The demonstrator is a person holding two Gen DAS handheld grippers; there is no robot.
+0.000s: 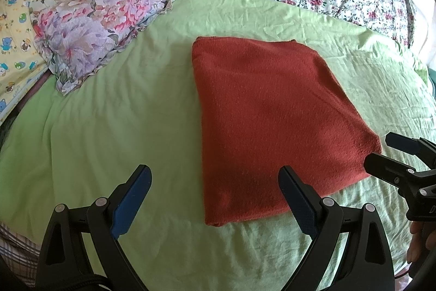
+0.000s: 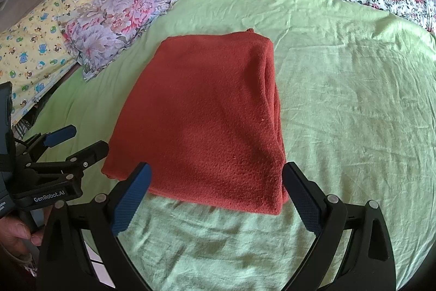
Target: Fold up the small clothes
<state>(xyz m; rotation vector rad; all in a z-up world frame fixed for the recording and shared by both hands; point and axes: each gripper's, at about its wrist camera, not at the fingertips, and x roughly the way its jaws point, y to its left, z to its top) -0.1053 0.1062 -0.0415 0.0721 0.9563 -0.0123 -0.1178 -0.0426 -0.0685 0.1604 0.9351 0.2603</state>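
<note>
The red garment (image 1: 272,122) lay folded on the green sheet (image 1: 122,113). The left gripper (image 1: 215,198) and right gripper (image 2: 216,195) gaped wide near it, holding nothing.

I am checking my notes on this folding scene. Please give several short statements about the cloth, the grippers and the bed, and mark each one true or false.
1. The red cloth lies folded on the green sheet. True.
2. The left gripper is shut on the cloth. False: it is open and holds nothing.
3. The right gripper is open. True.
4. The flowered pillow lies on top of the cloth. False: it lies apart, to the cloth's left.
5. The cloth is spread out in one layer. False: stacked layers show at its right edge.
</note>
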